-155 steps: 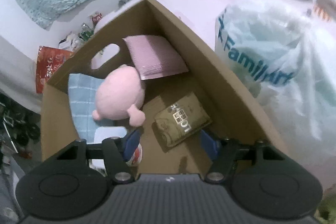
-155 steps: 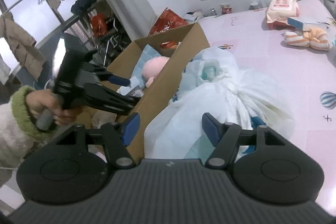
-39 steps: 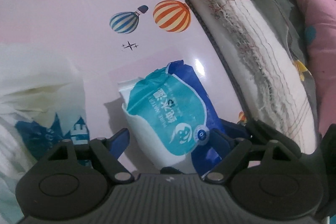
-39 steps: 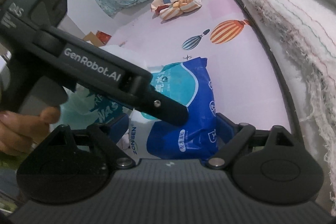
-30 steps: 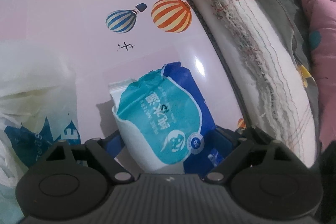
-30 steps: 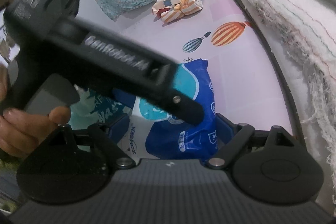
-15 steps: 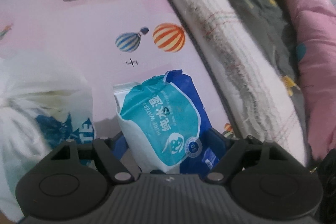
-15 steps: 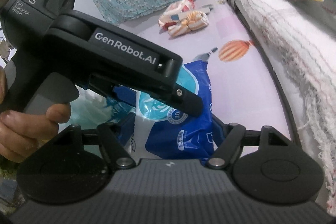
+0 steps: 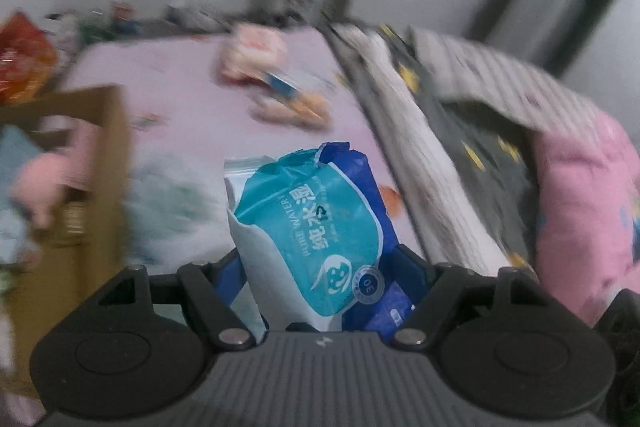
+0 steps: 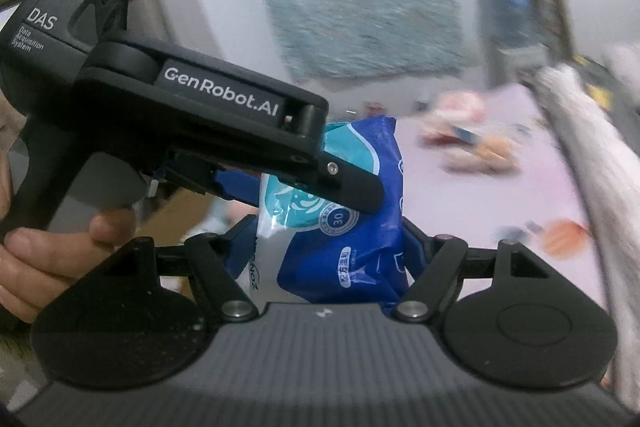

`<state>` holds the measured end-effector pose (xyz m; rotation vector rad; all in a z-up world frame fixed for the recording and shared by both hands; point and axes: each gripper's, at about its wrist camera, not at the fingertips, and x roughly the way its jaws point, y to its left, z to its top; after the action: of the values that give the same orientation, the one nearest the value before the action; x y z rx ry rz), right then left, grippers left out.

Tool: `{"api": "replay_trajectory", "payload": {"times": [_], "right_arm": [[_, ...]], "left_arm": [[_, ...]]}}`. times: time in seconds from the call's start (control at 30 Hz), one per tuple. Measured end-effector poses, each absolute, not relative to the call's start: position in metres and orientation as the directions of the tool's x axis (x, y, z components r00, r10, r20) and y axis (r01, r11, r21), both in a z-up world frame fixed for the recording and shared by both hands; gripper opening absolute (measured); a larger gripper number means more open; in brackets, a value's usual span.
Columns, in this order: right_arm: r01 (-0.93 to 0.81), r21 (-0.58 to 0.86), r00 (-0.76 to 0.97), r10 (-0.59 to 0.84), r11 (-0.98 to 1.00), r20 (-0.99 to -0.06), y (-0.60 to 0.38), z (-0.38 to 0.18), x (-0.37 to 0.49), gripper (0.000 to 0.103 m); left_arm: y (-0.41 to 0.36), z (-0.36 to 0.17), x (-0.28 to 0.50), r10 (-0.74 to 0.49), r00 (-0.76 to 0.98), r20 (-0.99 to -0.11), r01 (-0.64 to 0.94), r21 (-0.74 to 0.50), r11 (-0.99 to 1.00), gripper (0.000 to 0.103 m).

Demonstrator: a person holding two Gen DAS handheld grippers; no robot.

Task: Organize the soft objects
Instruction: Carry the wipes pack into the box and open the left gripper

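Observation:
A blue and teal pack of wet wipes (image 9: 316,223) is held up off the pink mat (image 9: 192,83) by both grippers. My left gripper (image 9: 320,275) is shut on its lower part. My right gripper (image 10: 324,251) is shut on the same pack (image 10: 352,239) from the other side, and the left gripper's black body (image 10: 180,115) crosses in front of it. A cardboard box (image 9: 96,163) with a pink plush toy (image 9: 48,179) inside stands at the left.
A white plastic bag (image 9: 172,199) lies between the box and the pack. Wrapped packets and a striped soft item (image 9: 288,107) lie at the mat's far end. A rolled white blanket (image 9: 432,163) and pink bedding (image 9: 588,211) run along the right.
Both grippers have lifted the wipes pack off the mat and tilted upward. The view now reaches the wall and the box at the left.

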<state>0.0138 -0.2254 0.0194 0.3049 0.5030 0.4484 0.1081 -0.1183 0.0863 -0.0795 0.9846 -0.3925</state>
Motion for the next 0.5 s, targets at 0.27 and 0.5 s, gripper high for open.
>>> {"api": "replay_trajectory", "payload": {"times": [0.27, 0.5], "right_arm": [[-0.525, 0.401, 0.654, 0.657, 0.751, -0.376, -0.116, 0.044, 0.067, 0.072], [-0.496, 0.439, 0.559, 0.662, 0.749, -0.499, -0.035, 0.013, 0.098, 0.073]], "left_arm": [[0.012, 0.106, 0.113, -0.254, 0.578, -0.776, 0.068, -0.265, 0.962, 0.076], [0.094, 0.052, 0.139, -0.290, 0.488, -0.823, -0.037, -0.352, 0.935, 0.075]]}}
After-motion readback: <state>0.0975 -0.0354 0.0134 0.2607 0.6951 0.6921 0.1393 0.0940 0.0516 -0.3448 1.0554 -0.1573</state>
